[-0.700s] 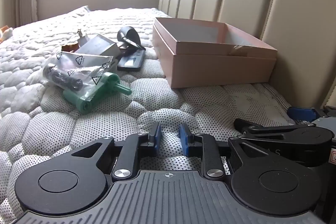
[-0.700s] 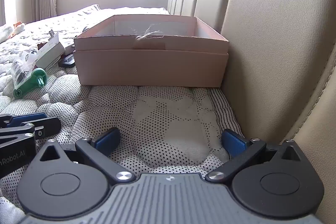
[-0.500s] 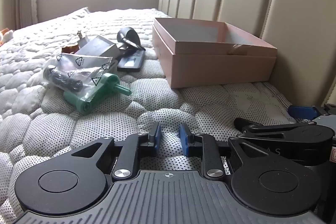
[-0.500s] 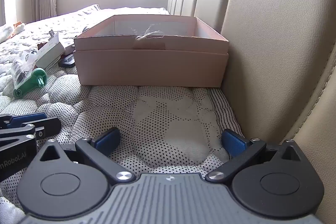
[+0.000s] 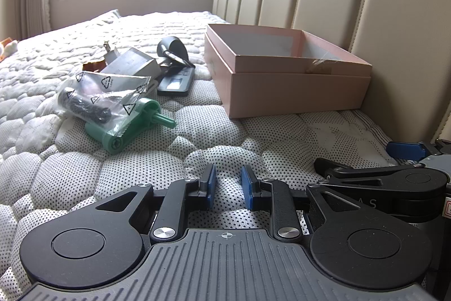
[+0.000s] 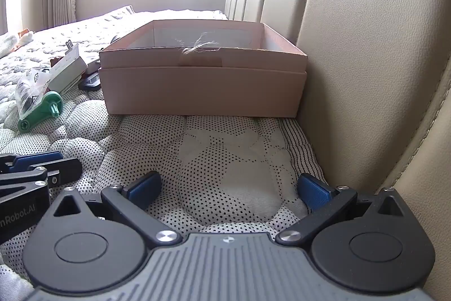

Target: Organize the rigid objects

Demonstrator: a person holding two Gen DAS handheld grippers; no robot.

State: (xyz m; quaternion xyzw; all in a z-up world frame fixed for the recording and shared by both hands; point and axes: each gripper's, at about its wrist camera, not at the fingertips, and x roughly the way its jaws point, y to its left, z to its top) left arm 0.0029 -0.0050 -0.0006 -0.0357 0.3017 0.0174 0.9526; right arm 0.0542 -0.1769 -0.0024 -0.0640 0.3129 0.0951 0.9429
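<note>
Change since earlier: nothing has visibly moved; both grippers and every object sit where they were.
Left gripper (image 5: 227, 186): blue pads drawn near each other with a narrow gap, nothing between them, low over the quilted mattress (image 5: 70, 174).
Right gripper (image 6: 227, 189): fingers spread wide, nothing between them, just beside the left one and close to the padded headboard (image 6: 366, 47).
Pink box (image 6: 203, 81): open-topped, straight ahead of the right gripper, ahead and to the right of the left one, set against the headboard; a bit of twine (image 6: 197, 47) hangs at its near rim.
Green plastic part (image 5: 129, 126): ahead and left of the left gripper, partly under a clear bag (image 5: 98, 95) holding dark pieces.
White charger (image 5: 129, 64): beyond the bag, prongs pointing away.
Dark flat device (image 5: 176, 81): between the charger and the box, with a black curved item (image 5: 173, 48) just behind it.
</note>
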